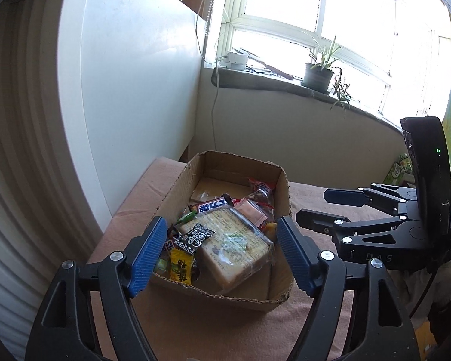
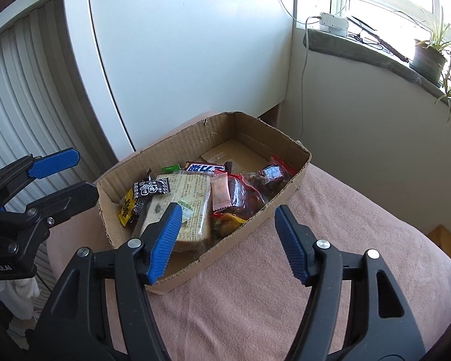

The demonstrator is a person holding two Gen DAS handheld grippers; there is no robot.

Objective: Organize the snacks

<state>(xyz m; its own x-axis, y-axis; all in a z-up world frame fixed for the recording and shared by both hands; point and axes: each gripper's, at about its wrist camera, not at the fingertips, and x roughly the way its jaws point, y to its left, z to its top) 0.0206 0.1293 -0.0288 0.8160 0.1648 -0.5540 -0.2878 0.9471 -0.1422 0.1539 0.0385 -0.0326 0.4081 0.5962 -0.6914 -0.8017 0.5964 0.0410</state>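
Observation:
An open cardboard box (image 1: 243,299) (image 2: 255,225) sits on a pink cloth. It holds a clear-wrapped bread block (image 1: 231,240) (image 2: 183,198), a Snickers bar (image 1: 212,206) (image 2: 204,168), a black-and-white candy (image 1: 195,237) (image 2: 151,188), a yellow candy (image 1: 180,267), a pink sachet (image 2: 219,192) and a red bag (image 2: 273,174). My left gripper (image 1: 221,249) (image 2: 84,173) hovers open over the box's near end, holding nothing. Beside the box's right wall, my right gripper (image 2: 228,219) (image 1: 315,207) is open and empty too.
The pink cloth (image 2: 315,240) covers the table around the box. A white panel (image 1: 135,90) stands close behind on the left. A windowsill (image 1: 270,81) carries a potted plant (image 1: 318,73) and a cable. A green packet (image 1: 401,168) lies at the far right.

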